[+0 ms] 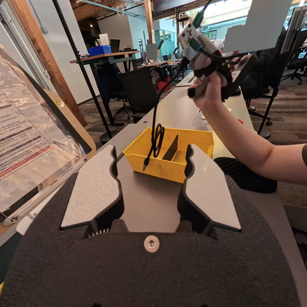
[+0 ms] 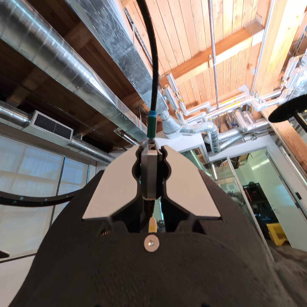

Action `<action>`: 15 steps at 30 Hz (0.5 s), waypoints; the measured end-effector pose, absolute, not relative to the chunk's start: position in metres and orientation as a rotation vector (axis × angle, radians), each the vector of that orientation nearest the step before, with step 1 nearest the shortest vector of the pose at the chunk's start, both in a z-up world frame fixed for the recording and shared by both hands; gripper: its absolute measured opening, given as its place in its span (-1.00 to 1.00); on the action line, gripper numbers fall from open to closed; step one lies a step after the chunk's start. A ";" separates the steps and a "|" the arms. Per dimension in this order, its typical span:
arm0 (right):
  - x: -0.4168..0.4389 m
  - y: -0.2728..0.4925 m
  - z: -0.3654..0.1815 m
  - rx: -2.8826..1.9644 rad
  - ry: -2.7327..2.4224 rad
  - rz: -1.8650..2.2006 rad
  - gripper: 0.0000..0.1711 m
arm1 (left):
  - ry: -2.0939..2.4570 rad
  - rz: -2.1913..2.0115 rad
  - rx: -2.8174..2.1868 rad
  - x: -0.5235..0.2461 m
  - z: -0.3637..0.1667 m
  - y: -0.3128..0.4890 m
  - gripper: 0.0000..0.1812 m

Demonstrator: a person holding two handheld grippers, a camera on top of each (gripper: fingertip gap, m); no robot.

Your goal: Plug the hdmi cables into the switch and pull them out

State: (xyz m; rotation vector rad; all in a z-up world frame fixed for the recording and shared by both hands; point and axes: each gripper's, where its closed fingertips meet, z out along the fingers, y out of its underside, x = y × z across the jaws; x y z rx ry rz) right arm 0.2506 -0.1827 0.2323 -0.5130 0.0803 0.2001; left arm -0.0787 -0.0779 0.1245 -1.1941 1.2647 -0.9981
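Observation:
In the left wrist view my left gripper (image 1: 151, 147) is open and empty, low over the dark table (image 1: 149, 199) and facing a yellow bin (image 1: 159, 169). A hand holds my right gripper (image 1: 191, 48) high at the upper right, shut on the grey HDMI switch (image 1: 186, 34). Green plugs (image 1: 198, 20) sit in the switch. A black cable (image 1: 154, 116) hangs from it, partly coiled, and its free plug (image 1: 144, 166) dangles at the bin's front left. In the right wrist view the right gripper (image 2: 151, 147) points at the ceiling and clamps the switch (image 2: 149, 174), with a green plug (image 2: 152, 124) in its far end.
The bin has a black divider (image 1: 171, 149). A printed sheet in a clear stand (image 1: 33, 141) stands close on the left. A black mesh pad (image 1: 245, 174) lies right of the bin under the person's forearm (image 1: 240, 144). Desks and office chairs stand beyond. Left tips to right tips: about 35 cm.

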 end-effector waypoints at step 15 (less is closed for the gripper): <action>0.139 -0.128 0.312 -0.760 -0.279 0.150 -0.75 | 1.214 -1.021 -1.187 -0.089 0.135 -0.072 -0.13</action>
